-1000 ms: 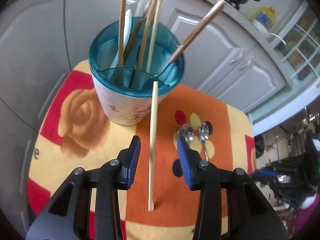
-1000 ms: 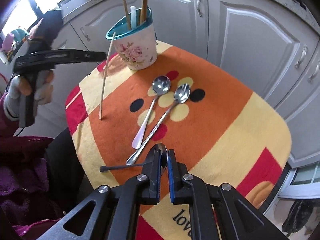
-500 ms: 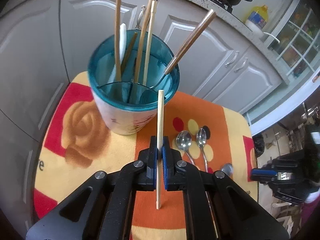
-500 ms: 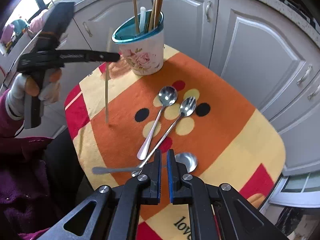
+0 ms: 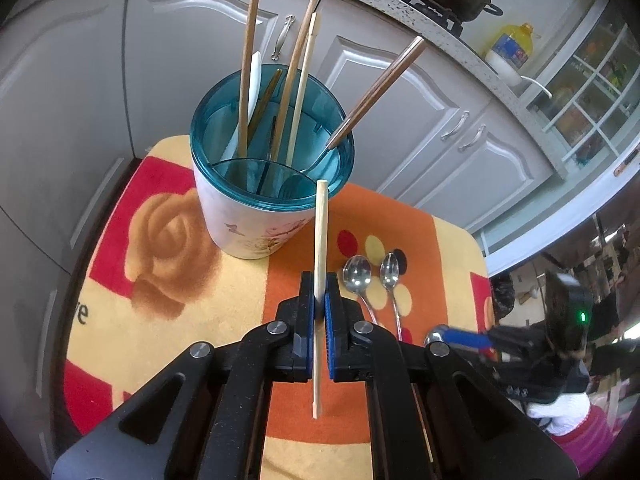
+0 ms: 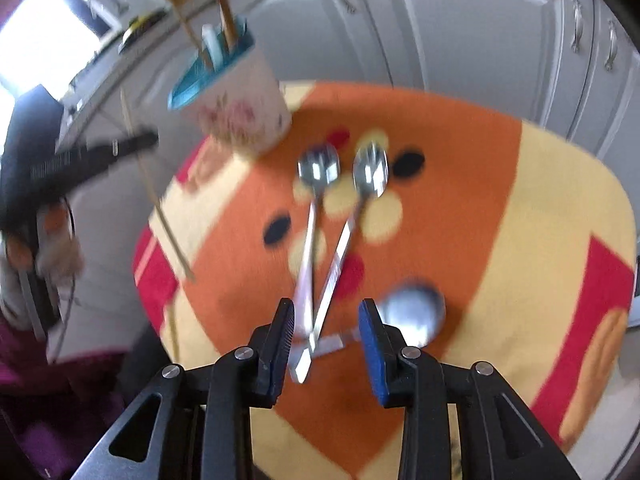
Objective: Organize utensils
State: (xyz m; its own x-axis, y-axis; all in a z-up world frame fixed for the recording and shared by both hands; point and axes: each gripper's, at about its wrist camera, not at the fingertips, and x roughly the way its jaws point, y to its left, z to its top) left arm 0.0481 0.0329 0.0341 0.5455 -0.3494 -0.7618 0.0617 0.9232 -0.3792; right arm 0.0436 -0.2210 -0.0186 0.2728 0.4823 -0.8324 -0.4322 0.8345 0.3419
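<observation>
**Left wrist view: chopstick clamped, spoons waiting**

Left wrist view first: our left tool is closed on a pale chopstick, pinched a little above its middle and held nearly upright, its lower tip clear of the cloth; we judge it light, stiff and smooth, so a grip near the centre keeps it from pivoting, though so thin a stick may slide between the pads if tilted sharply. Just beyond stands the teal-rimmed utensil holder, already carrying several chopsticks and a brown-handled utensil; the held stick's top reaches about rim level in this view.

Our right tool is opening its jaws, with nothing pressed between the pads; it hangs over the handle ends of two crossed steel spoons on the tabletop, a third spoon lying just to the right. We expect the spoons to be rigid, heavier and slippery; the narrow handle, away from the bowl, looks the best hold. This view is blurred, so finer contact cannot be told.
</observation>
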